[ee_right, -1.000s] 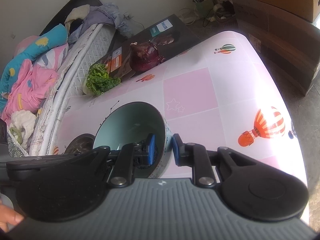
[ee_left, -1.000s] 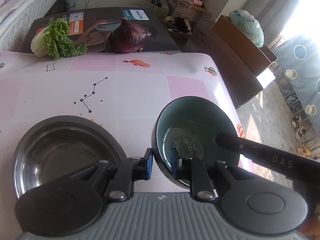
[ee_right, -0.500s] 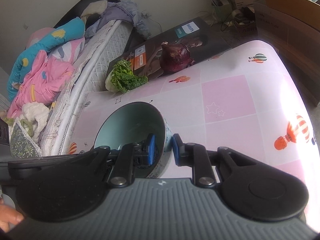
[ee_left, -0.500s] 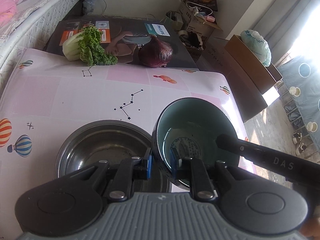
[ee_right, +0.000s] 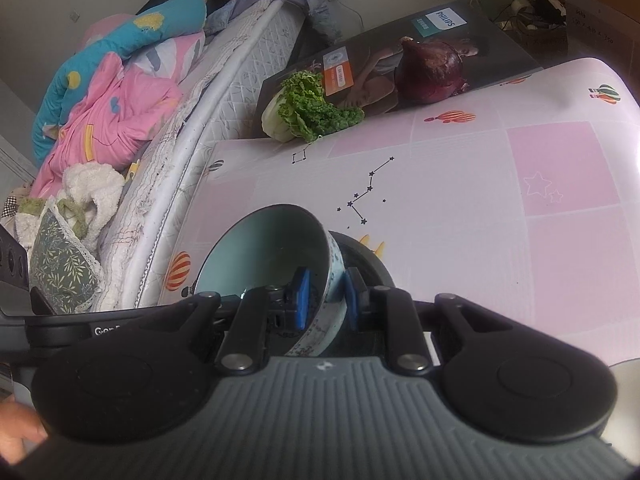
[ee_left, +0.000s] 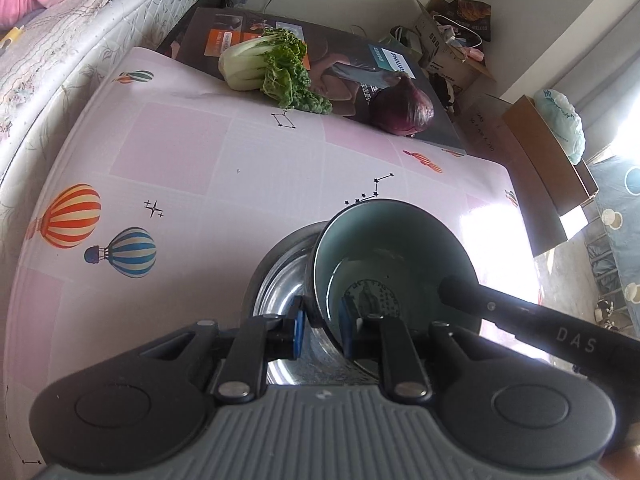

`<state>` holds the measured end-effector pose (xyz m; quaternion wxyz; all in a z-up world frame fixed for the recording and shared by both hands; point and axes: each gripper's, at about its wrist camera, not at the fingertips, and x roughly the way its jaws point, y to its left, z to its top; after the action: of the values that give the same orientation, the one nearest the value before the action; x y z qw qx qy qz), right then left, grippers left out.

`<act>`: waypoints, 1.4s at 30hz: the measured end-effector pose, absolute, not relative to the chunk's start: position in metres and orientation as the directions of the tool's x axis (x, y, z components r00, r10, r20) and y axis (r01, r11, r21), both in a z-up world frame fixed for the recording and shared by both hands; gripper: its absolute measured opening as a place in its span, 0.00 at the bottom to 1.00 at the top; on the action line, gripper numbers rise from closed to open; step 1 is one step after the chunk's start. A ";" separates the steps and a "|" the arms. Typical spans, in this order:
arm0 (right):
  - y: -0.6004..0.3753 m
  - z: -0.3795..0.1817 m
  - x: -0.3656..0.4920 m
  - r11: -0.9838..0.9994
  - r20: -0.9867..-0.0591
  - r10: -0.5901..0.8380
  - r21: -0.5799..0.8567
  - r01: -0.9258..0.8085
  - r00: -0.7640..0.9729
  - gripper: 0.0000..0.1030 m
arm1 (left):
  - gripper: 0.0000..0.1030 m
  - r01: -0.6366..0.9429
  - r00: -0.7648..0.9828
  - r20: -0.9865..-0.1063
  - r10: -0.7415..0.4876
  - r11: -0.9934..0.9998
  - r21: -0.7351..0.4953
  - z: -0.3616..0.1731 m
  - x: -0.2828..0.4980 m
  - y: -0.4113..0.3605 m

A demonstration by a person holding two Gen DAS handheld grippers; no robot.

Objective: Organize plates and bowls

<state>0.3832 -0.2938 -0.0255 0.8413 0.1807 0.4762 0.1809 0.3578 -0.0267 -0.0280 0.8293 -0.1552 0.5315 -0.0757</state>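
Observation:
A teal-glazed ceramic bowl [ee_left: 396, 256] with a dark outside is held by both grippers. My left gripper [ee_left: 322, 328] is shut on its near-left rim. My right gripper [ee_right: 327, 300] is shut on its opposite rim, and one of its fingers [ee_left: 500, 306] reaches into the bowl in the left wrist view. The bowl [ee_right: 272, 256] is tilted and hangs just over a steel bowl [ee_left: 280, 276] that stands on the pink table [ee_left: 200, 184]. The steel bowl's dark rim [ee_right: 370, 258] shows behind the ceramic bowl in the right wrist view.
A bok choy [ee_left: 272, 64] and a red onion [ee_left: 404, 110] lie on a dark Philips box [ee_left: 360, 72] at the table's far edge. A mattress [ee_right: 168, 140] with bedding runs along the left side. Cardboard boxes [ee_left: 548, 160] stand on the floor to the right.
Both grippers have carried the ceramic bowl leftward, from beside the steel bowl to over it. Both grips stay shut.

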 end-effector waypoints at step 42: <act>-0.355 -0.007 0.294 0.721 -0.575 0.612 0.687 -0.086 0.542 0.49 | 0.75 0.055 0.525 -0.800 -0.291 0.950 -0.309 0.029 0.273 0.002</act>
<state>0.2935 -0.3554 -0.0072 0.8227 0.3070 0.4287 0.2122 0.2733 0.0020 0.0289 0.8643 -0.1234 0.4772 -0.0999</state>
